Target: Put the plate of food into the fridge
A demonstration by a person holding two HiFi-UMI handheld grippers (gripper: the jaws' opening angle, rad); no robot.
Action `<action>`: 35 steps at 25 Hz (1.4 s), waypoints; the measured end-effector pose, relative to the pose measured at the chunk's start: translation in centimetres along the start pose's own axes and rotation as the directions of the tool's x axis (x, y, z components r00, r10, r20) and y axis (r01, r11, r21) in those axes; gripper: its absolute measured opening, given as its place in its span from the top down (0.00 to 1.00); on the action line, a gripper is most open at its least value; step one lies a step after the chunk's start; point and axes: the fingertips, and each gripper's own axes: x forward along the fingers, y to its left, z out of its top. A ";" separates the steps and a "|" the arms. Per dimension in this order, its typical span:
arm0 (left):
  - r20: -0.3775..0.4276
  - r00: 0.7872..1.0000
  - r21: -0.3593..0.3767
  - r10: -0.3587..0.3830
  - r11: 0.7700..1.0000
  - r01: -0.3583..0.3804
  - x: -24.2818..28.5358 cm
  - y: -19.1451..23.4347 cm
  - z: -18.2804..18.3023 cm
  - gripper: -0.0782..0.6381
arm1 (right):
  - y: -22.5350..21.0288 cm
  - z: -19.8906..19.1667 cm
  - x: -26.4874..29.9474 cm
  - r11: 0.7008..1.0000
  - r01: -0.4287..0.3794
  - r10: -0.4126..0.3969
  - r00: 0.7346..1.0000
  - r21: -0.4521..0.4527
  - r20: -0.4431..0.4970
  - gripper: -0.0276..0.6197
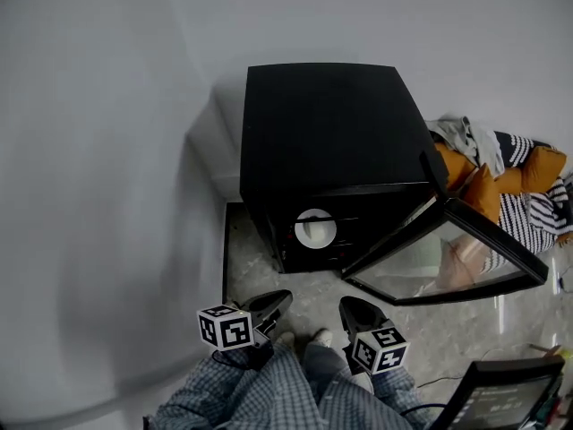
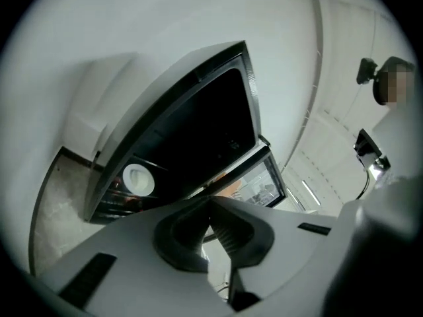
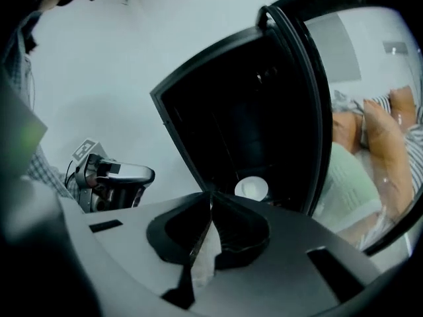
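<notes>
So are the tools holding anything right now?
No, nothing is held. The left tool and the right tool are both shut and empty. The plate sits inside the fridge, whose door is open.

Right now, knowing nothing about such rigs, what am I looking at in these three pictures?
There is no robot here. A person holds the left hand-held gripper and the right hand-held gripper, both shut and empty. One picture comes from a camera on the person's head, looking down. The other two come from cameras riding on each hand-held gripper. Ahead, on the floor, stands a black fridge with its glass door swung open. A white plate sits inside.
</notes>
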 end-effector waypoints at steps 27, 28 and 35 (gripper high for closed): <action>0.077 0.971 0.574 -0.226 0.806 0.142 0.8 -16.2 9.5 0.88 | 3.6 17.8 -7.5 0.954 0.096 0.033 0.909 -0.285 0.416 0.94; 0.076 0.972 0.577 -0.224 0.804 0.141 0.9 -16.4 9.5 0.88 | 3.7 18.0 -7.7 0.950 0.095 0.041 0.907 -0.297 0.418 0.95; 0.073 0.970 0.557 -0.230 0.817 0.151 1.6 -16.7 8.9 0.88 | 4.3 18.6 -8.4 0.947 0.066 0.075 0.907 -0.316 0.414 0.95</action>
